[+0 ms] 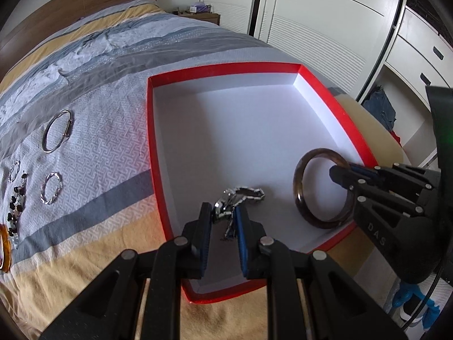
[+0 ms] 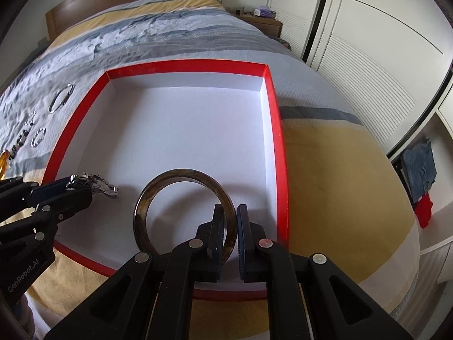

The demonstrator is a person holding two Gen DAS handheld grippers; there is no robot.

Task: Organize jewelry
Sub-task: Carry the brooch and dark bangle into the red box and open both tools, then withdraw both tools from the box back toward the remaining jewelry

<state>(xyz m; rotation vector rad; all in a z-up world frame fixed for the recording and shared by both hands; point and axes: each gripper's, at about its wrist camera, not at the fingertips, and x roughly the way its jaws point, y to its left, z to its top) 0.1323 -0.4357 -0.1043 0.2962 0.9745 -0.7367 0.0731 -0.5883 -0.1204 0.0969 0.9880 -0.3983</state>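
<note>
- The red box (image 1: 320, 90) lay on the bed (image 1: 107, 147), near the bed's right edge, with a white floor and nothing in it except what the two tools had brought over it.
- The left hand-held gripper (image 1: 223, 212) was clamped on a metal watch (image 1: 226, 198); the watch band (image 1: 252, 192) trailed forward and to the right onto the box floor, near the front left corner of the box.
- The right hand-held gripper (image 2: 230, 226) was clamped on the rim of a brown bangle (image 2: 170, 178). The bangle stood upright on its edge, over the front part of the box floor, with its open side facing the left tool.
- Whether the bangle's lowest point touched the floor, I could not tell; its shadow lay close under it.
- The deciding relation, in my judgement: both pieces were already inside the box walls and directly under their own jaws, so the next move seemed to be a release and not a reach. The two pieces were near each other but apart, the watch on the left and the bangle on the right.
- A risk: the upright bangle could roll when released.
- On the bed, left of the box, waited a silver bangle (image 1: 56, 130), two twisted rings (image 1: 51, 188), a bead string (image 1: 17, 201) and an amber piece (image 1: 4, 252) at the picture's edge; the left tool was nearer to these.
</note>
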